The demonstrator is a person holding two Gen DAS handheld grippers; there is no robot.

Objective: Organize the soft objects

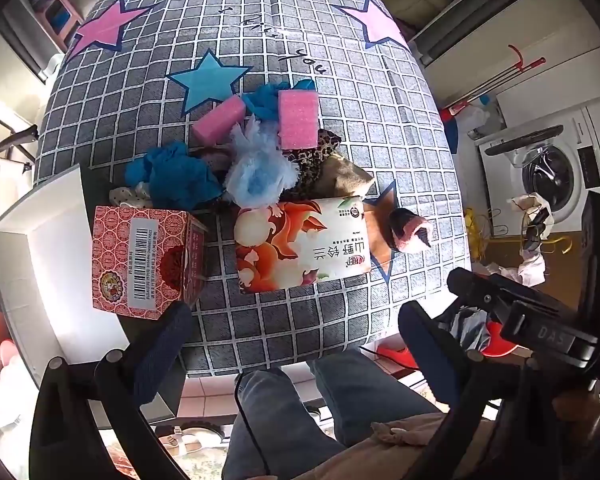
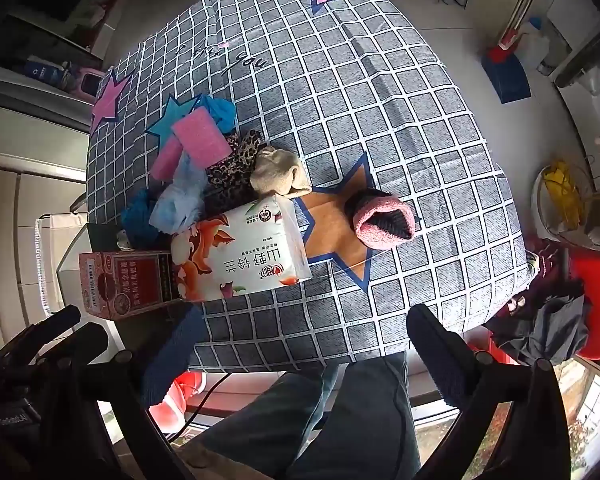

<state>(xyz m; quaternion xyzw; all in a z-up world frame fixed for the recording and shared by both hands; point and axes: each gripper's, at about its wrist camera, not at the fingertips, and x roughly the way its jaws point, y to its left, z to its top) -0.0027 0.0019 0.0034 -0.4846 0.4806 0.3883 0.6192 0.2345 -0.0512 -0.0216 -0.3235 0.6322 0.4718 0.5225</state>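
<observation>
On the checked-cloth desk [image 1: 340, 80], the orange-and-white soft tissue pack [image 1: 302, 242] lies nearest, the red patterned carton [image 1: 144, 260] to its left, the pink knitted sock [image 1: 410, 230] to its right, a heap of sponges and cloths [image 1: 256, 148] behind it.

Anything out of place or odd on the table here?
A pink sock lies alone on the orange star, apart from the heap. The red box overhangs the table's edge at the white bin.

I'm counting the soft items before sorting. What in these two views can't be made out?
- White tray, left wrist view: its contents are cut off by the image edge.
- Leopard-print fabric, both views: mostly buried under the pink sponge and the fluffy blue toy.
- Small white spotted item: too hidden by the blue cloth to identify.
</observation>
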